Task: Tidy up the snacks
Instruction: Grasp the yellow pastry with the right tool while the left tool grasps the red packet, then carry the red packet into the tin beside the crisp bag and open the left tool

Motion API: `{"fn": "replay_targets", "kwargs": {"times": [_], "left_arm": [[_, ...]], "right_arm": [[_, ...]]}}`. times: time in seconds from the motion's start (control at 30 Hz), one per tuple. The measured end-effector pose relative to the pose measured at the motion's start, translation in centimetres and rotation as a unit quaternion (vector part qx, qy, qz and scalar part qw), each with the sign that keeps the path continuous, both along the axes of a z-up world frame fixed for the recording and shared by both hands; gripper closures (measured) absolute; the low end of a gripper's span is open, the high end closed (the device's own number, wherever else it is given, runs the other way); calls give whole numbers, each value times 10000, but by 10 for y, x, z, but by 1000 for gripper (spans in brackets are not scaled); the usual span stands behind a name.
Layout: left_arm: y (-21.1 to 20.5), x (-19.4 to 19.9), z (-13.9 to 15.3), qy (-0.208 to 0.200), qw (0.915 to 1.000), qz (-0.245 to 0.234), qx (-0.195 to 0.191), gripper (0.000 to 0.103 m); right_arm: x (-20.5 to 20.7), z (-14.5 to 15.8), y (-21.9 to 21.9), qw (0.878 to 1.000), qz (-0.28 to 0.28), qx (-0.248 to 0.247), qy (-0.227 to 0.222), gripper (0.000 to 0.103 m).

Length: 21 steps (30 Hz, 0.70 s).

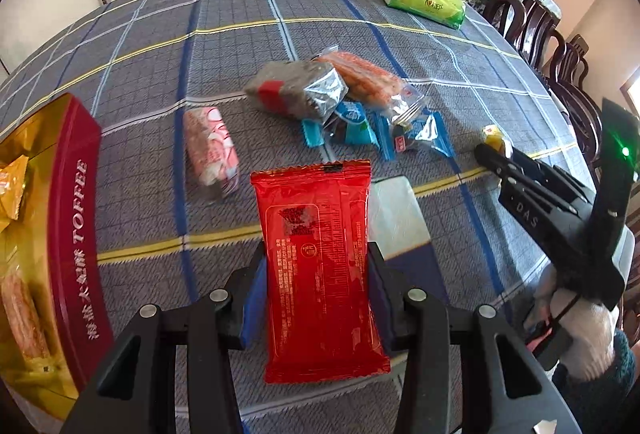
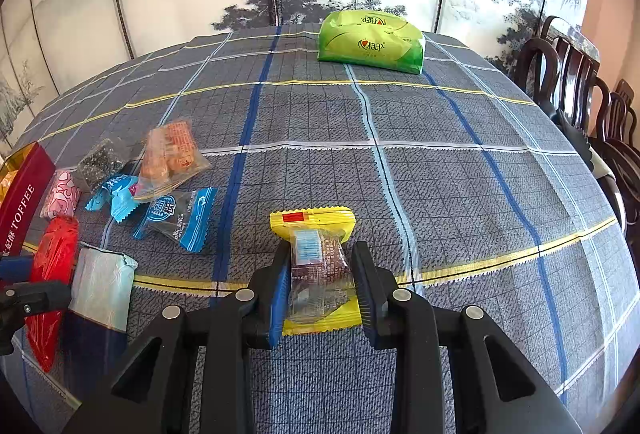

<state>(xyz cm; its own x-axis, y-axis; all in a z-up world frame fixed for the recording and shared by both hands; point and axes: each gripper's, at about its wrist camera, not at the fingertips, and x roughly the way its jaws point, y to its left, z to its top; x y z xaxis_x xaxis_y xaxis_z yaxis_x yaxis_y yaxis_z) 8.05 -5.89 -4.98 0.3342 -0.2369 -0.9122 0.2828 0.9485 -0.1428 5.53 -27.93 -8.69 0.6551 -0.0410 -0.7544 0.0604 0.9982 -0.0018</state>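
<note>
Task status: partly complete, as judged from the layout. The red TOFFEE tin (image 1: 76,234) at the left edge of the worktop (image 2: 440,194) already contains several wrapped items, including gold-wrapped pieces. Two snacks are in hand. The left claw (image 1: 316,270) is clamped on a red foil packet (image 1: 316,274), pads pressing both long edges, just beside the tin. The right claw (image 2: 320,278) is closed tight on a yellow-edged wrapped snack (image 2: 316,262) with a clear window showing a brown bar. Items left on the cloth: a pink patterned packet (image 1: 212,150), a dark sesame-type bar (image 1: 292,90), an orange crisp bar in clear wrap (image 1: 364,78), two blue-wrapped dark sweets (image 2: 176,210), and a pale blue-white packet (image 2: 102,286) beside the red one. A green tissue pack (image 2: 372,40) lies well apart at the far side; whether it belongs to the task cannot be told. Surface: grey checked cloth with blue, white and yellow stripes. Room: a painted folding screen with trees stands behind; dark wooden chairs (image 2: 568,74) stand at the right
</note>
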Motion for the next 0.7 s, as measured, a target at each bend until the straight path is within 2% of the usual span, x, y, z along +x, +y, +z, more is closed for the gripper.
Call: {"fn": "replay_targets", "kwargs": {"times": [0.27,0.43,0.57,0.7], "left_arm": [[27,-18,33,-343,9992,178,-35,62],[58,-28,69,-864,9957,323,34,62],[94,-28,91,-1207,9902,667,211,62],[134,-21,93,-1225,9857,1109,316,62]], "right_arm": [[0,0,0,10000,-2,-1,-1,72],[0,0,1,10000,-2,-9,-1,72],[0,0,1,10000,-3,-7,-2,72],[0,0,1,10000,-3,-12,-2,72]]}}
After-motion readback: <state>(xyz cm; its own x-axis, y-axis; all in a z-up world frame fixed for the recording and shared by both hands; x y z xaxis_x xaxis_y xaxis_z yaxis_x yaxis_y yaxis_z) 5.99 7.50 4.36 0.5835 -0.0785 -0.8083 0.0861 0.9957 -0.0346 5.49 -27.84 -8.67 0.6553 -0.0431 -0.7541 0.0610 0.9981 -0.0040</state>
